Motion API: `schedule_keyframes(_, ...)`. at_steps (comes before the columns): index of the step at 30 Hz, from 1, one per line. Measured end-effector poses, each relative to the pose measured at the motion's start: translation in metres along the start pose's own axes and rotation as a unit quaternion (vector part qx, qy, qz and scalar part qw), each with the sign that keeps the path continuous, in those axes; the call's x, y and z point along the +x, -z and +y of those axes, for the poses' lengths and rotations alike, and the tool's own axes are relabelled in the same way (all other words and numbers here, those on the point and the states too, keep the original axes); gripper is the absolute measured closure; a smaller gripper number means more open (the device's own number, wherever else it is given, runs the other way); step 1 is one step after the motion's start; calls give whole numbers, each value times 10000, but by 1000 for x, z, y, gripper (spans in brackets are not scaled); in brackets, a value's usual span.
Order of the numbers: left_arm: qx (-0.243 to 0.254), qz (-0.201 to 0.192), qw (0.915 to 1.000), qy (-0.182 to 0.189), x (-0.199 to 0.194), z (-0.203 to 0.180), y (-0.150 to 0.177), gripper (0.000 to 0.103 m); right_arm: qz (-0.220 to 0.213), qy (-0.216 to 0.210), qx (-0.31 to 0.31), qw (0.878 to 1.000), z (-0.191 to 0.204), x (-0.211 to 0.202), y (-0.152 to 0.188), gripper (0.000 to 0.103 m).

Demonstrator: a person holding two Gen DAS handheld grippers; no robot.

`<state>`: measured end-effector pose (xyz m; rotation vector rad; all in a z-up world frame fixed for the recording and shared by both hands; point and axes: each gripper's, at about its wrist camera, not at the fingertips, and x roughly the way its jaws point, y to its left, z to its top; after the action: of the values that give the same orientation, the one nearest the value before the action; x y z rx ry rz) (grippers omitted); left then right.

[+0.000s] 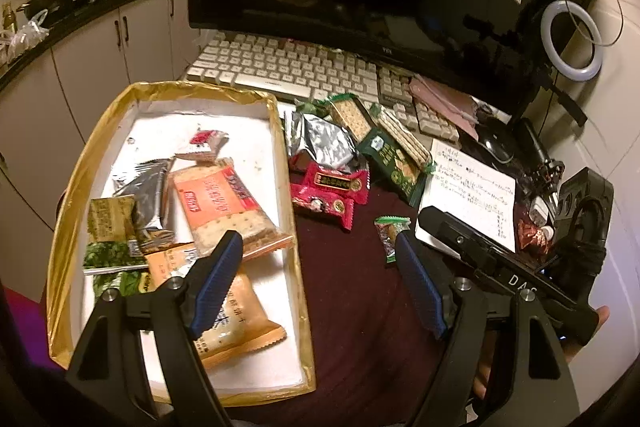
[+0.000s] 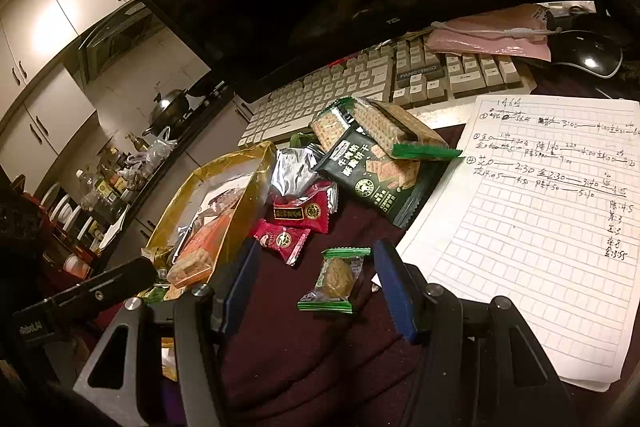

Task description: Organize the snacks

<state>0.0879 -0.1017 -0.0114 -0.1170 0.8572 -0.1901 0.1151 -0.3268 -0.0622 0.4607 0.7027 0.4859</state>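
Bare cloth (image 2: 320,367) around green candy (image 2: 334,281)

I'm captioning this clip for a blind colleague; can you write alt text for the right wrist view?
The open right gripper hovers over a small green-wrapped candy on a dark red cloth. Behind it lie red snack packets, a green cracker pack, a gold-rimmed tray, a handwritten notepad and a keyboard.

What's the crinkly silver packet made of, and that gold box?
Silver packet: looks like shiny metallic foil film, since it is creased and glints. Gold box: probably cardboard covered in glossy gold paper, white inside; its walls wrinkle and reflect light.
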Motion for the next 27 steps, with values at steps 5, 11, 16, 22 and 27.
schedule_keyframes(5,135,66,9999,22,6,-15,-4,24,50,14,36,10000,0,1,0,44)
schedule_keyframes(11,194,171,9997,-56,14,-23,-5,24,95,-3,222,9997,-6,1,0,44)
schedule_keyframes(16,180,235,9995,-121,19,-26,-9,24,56,-85,348,9993,-9,-2,0,44)
schedule_keyframes(22,138,310,9993,-186,25,-26,-13,24,-125,48,400,9991,-12,-9,-1,44)
schedule_keyframes(27,29,350,9993,-155,26,-22,-16,24,-219,32,662,9976,-23,-12,-2,44)
